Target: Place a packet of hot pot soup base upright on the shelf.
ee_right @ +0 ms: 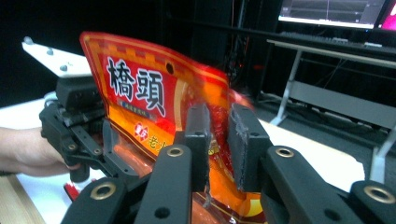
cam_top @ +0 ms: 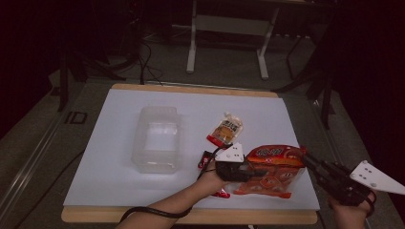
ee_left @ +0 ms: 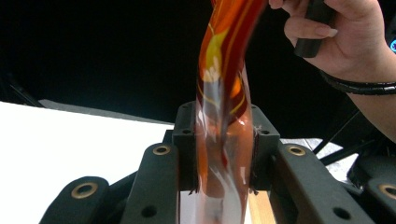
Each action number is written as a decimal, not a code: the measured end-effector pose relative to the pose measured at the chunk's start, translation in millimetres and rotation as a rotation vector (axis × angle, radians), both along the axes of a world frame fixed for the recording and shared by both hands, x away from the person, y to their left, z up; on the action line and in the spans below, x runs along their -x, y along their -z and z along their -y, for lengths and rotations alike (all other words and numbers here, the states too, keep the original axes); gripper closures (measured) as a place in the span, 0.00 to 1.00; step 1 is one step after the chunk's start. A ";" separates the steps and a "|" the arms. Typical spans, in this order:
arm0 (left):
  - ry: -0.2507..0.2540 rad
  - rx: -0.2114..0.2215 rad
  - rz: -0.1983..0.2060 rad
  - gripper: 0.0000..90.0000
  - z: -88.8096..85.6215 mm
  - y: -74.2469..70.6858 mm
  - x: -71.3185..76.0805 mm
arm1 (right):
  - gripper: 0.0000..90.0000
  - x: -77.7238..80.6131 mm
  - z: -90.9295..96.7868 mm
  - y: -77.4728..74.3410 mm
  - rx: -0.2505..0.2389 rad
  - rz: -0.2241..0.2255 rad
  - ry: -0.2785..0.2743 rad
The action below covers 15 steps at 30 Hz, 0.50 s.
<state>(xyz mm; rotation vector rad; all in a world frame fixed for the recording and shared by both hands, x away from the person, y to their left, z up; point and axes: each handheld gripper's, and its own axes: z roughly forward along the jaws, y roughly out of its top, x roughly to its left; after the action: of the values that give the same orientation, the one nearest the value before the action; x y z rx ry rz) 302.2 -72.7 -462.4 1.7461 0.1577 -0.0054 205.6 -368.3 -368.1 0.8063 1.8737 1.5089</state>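
In the high view the red-and-orange snack bag (cam_top: 273,169) sits at the lower right of the frame, lifted off the white worktop (cam_top: 119,143) and strung between the two claws, its long axis running roughly left to right across the picture. The left claw (cam_top: 253,172) comes in from the bag's left side and is clenched on that edge; in the left gripper view the pads press on the film from both sides, with the bag (ee_left: 223,121) rising edge-on between them toward the top of the frame, where the other hand (ee_left: 343,39) shows at the upper right. The right claw (cam_top: 305,160) meets the bag's upper right corner. In the right gripper view the bag (ee_right: 154,102) stands in the left and middle of the frame, the left pad lies against its film, and a gap shows between the two pads, so this claw (ee_right: 218,149) reads as released, or at best loosely touching, with the bag's edge between its jaws. The left claw therefore carries the bag, and the coming move likely turns on that. Elsewhere on the worktop, a clear plastic container (cam_top: 156,140) rests left of centre, well apart from the bag, a small spouted pouch (cam_top: 226,129) lies above the left claw, and a red packet (cam_top: 206,160) is partly hidden behind the left hand (cam_top: 210,181).
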 end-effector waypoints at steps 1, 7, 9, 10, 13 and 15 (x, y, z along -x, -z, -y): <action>-0.005 -0.002 0.006 0.79 -1.4 -1.3 -0.3 | 0.84 1.1 0.8 -2.4 -0.015 0.007 -0.004; -0.028 0.026 0.007 0.79 -9.1 -13.6 -4.4 | 0.75 7.6 -10.4 -10.5 0.028 0.037 0.021; -0.043 0.037 0.016 0.79 -11.8 -20.6 -5.1 | 0.72 9.2 -15.5 -11.0 0.046 0.042 0.029; -0.051 0.039 0.020 0.79 -13.4 -24.2 -5.4 | 0.68 9.5 -17.7 -10.8 0.050 0.044 0.032; -0.077 0.053 0.030 0.79 -19.8 -33.9 -7.1 | 0.57 8.8 -24.4 -9.3 0.075 0.041 0.055; -0.090 0.062 0.031 0.79 -25.8 -39.6 -9.2 | 0.52 8.7 -26.6 -8.2 0.070 0.040 0.066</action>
<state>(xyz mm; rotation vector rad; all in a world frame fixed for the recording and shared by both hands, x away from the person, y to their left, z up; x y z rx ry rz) 311.4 -46.9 -422.8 1.6746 0.2112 0.0821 196.9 -341.7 -359.8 0.7923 1.8421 1.4017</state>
